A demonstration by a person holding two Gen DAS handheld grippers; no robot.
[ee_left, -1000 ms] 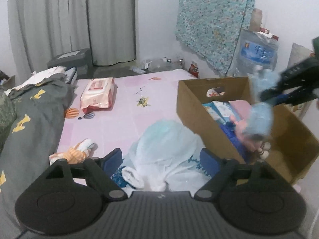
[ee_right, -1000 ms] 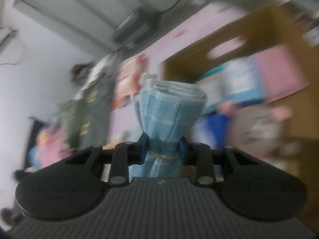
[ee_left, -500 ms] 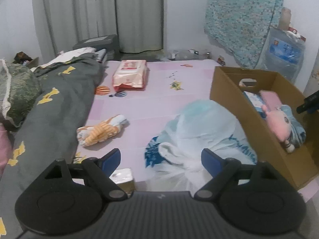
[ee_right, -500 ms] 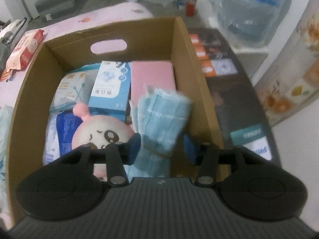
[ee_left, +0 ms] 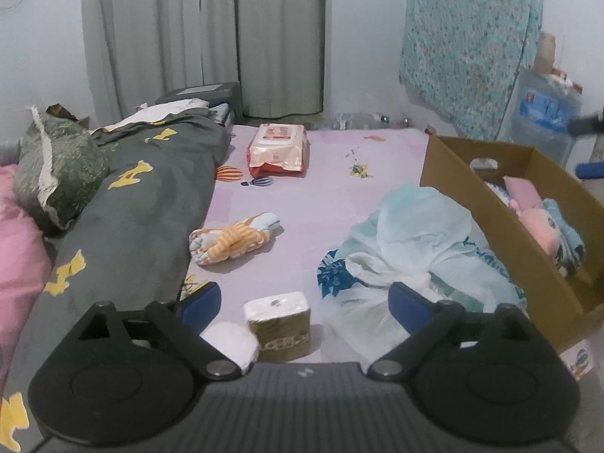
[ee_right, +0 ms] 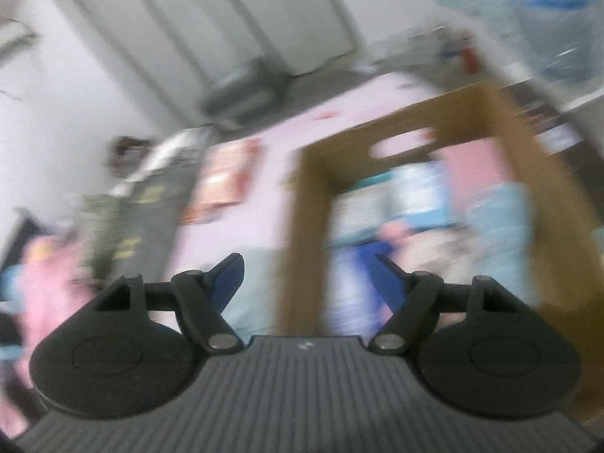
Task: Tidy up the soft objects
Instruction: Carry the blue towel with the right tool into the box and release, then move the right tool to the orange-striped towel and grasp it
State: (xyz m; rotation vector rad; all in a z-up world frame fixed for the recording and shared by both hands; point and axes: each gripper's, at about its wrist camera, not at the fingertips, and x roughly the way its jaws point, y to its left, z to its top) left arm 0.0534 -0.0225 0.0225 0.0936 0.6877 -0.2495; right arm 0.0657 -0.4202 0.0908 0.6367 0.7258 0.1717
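On bed: one striped bundle, one box.

2 wrist cameras, 1 low over the bed, 1 tilted by the box

The left wrist view sits low and near the pink sheet, level, facing the curtains, with the cardboard box at its right edge. The right wrist view is badly blurred and rolled sideways, close to the same cardboard box; both share the box, sheet and curtains
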